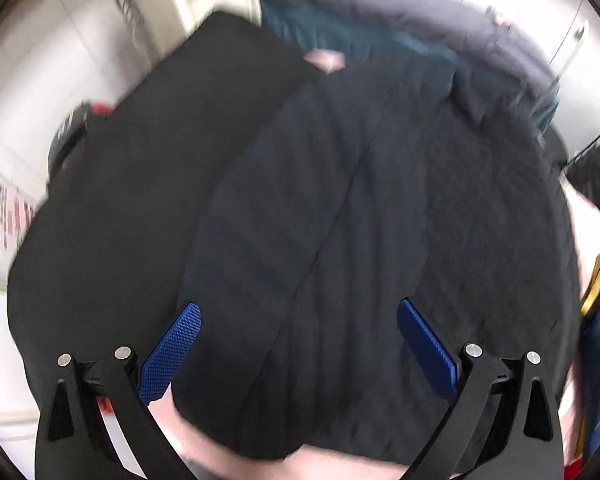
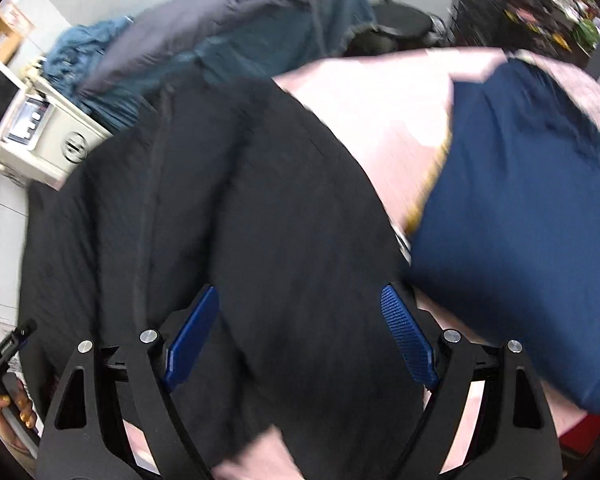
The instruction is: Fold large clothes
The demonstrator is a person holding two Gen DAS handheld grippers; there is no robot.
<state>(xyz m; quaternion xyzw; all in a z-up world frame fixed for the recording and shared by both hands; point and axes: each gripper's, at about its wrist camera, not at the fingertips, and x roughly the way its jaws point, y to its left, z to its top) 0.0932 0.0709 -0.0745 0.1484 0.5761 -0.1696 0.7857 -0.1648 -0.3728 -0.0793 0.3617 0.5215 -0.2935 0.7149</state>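
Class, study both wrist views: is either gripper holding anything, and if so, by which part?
Nothing is held. The left gripper and right gripper both stand wide open above the black garment, pads clear of the cloth.

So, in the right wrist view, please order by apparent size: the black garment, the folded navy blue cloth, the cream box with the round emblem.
1. Black garment, largest.
2. Folded navy blue cloth.
3. Cream box, smallest, though it is farther from the camera.
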